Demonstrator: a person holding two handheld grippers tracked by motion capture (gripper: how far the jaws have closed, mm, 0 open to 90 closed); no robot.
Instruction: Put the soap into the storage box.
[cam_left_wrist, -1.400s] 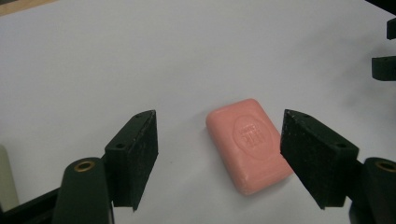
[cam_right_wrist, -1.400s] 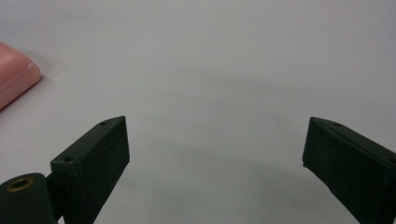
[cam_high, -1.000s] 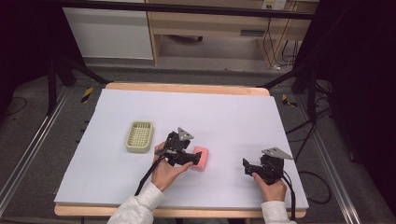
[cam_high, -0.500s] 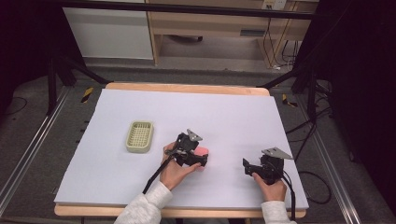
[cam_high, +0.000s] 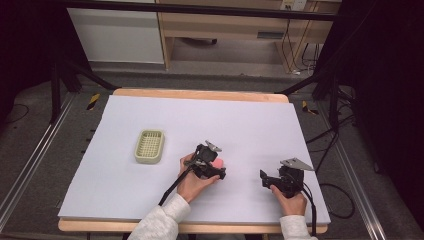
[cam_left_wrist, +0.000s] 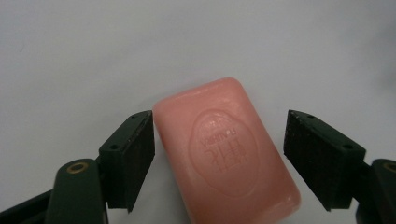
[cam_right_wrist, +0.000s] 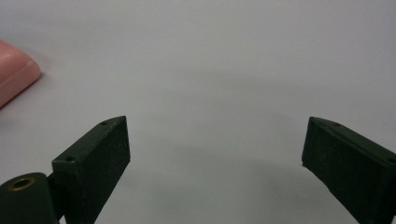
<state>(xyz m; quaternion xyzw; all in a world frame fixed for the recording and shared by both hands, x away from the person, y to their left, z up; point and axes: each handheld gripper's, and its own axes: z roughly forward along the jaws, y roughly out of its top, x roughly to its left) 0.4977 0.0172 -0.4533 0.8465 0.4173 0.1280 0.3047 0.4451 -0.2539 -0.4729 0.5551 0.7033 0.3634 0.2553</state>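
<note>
Left gripper view: tool (cam_left_wrist: 219, 158) opening around soap (cam_left_wrist: 225, 151).

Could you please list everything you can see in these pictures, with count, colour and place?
soap bar: one, pink, lying flat on the table between the left gripper's jaws, near the middle front
basket: one, pale green, ribbed, on the table to the left of the soap bar
table: one, white top with a wooden edge
cabinet: one, light wood, behind the table
left gripper: one, black, jaws open and just been opening, soap bar between them
right gripper: one, black, jaws open, nothing between them, front right of the table
hands: two, in white sleeves, at the front edge
</note>
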